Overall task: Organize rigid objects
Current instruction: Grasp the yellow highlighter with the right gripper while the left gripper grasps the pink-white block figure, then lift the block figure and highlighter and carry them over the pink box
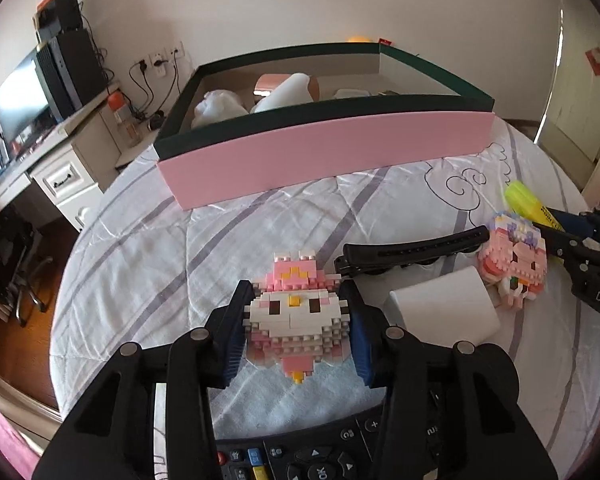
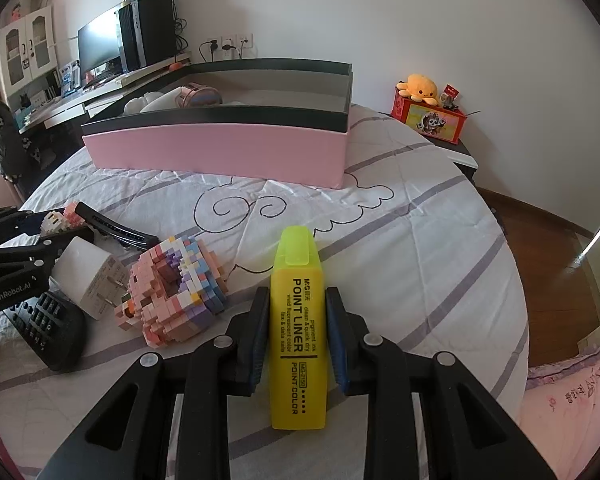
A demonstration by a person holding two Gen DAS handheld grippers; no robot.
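Note:
My left gripper [image 1: 298, 304] is shut on a pink and white brick-built figure [image 1: 296, 312], just above the bedspread. My right gripper [image 2: 298, 308] is shut on a yellow highlighter pen [image 2: 298, 328]; the pen also shows at the right of the left wrist view [image 1: 524, 200]. A second pink brick figure [image 2: 176, 292] lies left of the highlighter, also in the left wrist view [image 1: 516, 260]. A pink box with a dark green rim [image 1: 328, 156] stands at the far side of the bed, also in the right wrist view [image 2: 220, 148], with several pale objects inside.
A white cube-shaped block [image 1: 444, 308], a black hair clip [image 1: 412, 252] and a black remote control [image 1: 300, 456] lie on the bed near the left gripper. A desk with a monitor [image 1: 20, 100] stands to the left. A bedside cabinet with a yellow plush [image 2: 420, 88] is at the right.

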